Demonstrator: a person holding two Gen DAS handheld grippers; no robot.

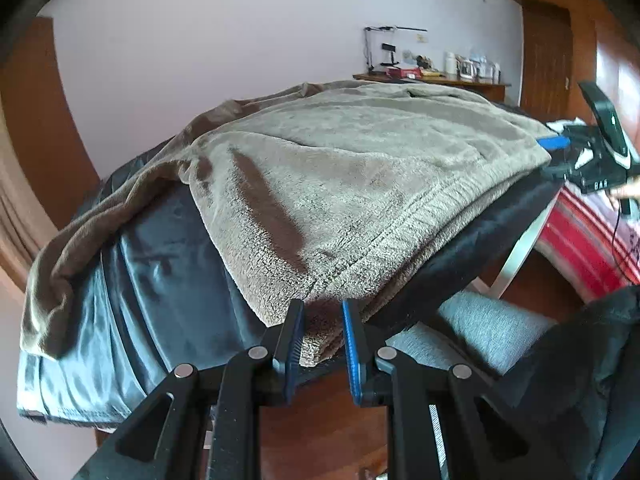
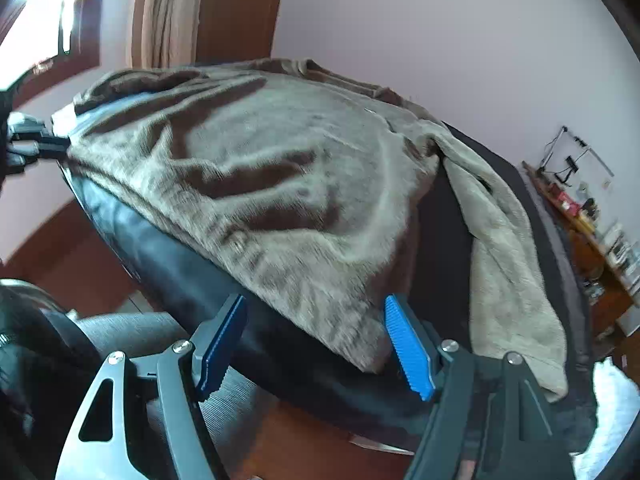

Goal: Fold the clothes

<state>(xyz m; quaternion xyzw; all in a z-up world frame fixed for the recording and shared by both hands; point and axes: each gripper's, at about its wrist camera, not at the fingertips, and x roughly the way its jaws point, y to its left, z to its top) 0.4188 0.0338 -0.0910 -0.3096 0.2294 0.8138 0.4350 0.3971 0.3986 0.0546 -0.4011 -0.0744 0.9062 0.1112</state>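
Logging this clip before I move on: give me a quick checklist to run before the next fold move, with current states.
1. Left tongs clamped on corner of the fuzzy grey-brown fleece garment: ok.
2. Right tongs gripping the opposite corner: not ok, pads straddle it without pressing.
3. Garment lying flat on the black padded table: not ok, wrinkled.
4. Sleeve tucked in: not ok, hangs loose.
5. Table edge free beneath garment: cannot tell.

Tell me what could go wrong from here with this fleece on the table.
The left gripper pinches only the hem of the fleece garment; a hard pull might slip it free. The right gripper stands open around the opposite corner, so lifting now would likely drag one side only. The slick dark table cover could slide along too.
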